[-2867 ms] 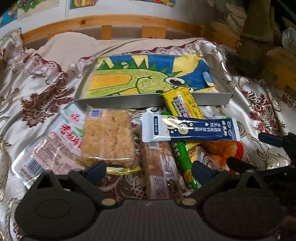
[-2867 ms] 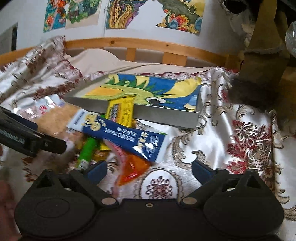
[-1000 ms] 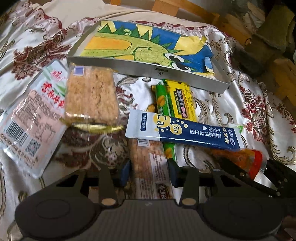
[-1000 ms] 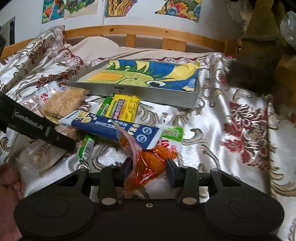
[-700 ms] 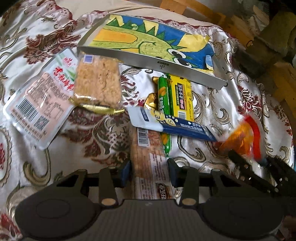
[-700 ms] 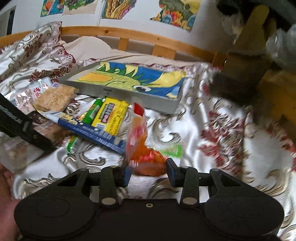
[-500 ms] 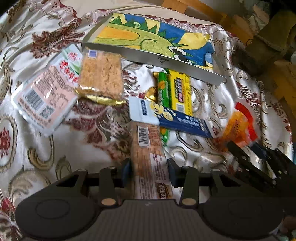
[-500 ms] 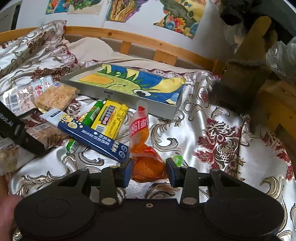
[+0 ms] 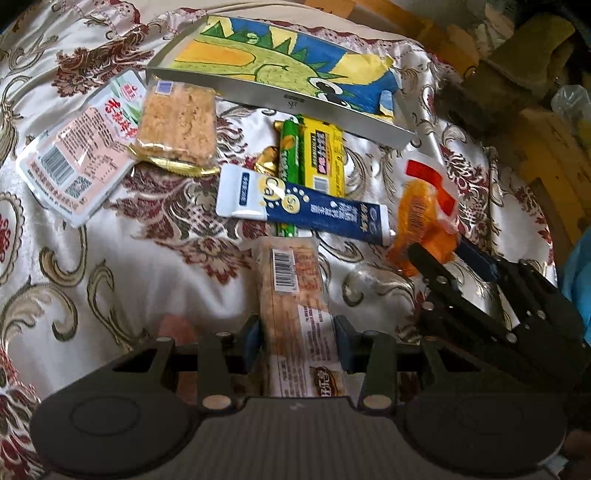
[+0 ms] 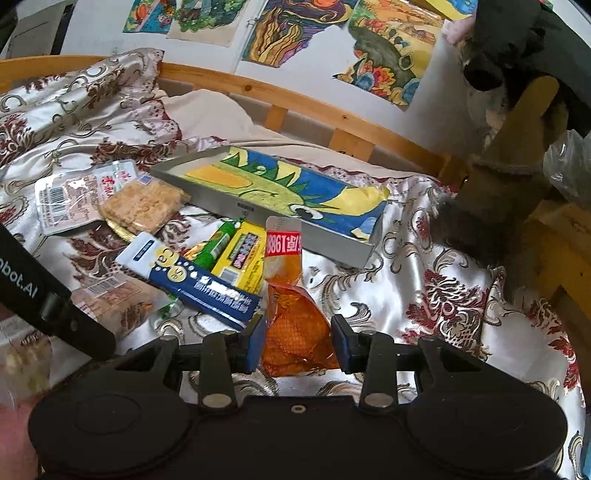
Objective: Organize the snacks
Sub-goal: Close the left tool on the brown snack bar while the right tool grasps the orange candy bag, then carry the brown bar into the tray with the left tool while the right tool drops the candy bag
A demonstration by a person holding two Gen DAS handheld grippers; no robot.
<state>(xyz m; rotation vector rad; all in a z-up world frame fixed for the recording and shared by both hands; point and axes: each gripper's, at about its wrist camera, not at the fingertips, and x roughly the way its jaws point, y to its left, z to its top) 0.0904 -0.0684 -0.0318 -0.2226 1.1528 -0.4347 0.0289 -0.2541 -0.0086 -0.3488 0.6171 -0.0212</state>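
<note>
My left gripper (image 9: 297, 341) is shut on a long brown snack bar (image 9: 295, 295), lifted above the bedspread. My right gripper (image 10: 297, 341) is shut on an orange snack pouch (image 10: 293, 321) with a red label, held upright; that pouch (image 9: 421, 218) and the right gripper (image 9: 454, 262) also show at the right of the left wrist view. A grey tray (image 9: 280, 99) lined with a dinosaur drawing lies at the back. On the bedspread lie a blue-and-white packet (image 9: 306, 206), a yellow bar (image 9: 323, 155), a green stick (image 9: 288, 147), a crumbly square snack (image 9: 177, 122) and a pink-white pack (image 9: 81, 147).
The snacks lie on a cream and maroon patterned bedspread (image 9: 110, 266). A wooden bed rail (image 10: 295, 99) runs behind the tray, with drawings on the wall (image 10: 332, 33) above. A brown plush shape (image 10: 517, 166) and wooden furniture stand at the right.
Both grippers closed on their snacks and lifted them: the brown bar rose in the left, and the orange pouch came out from under the blue packet and stands upright in the right.
</note>
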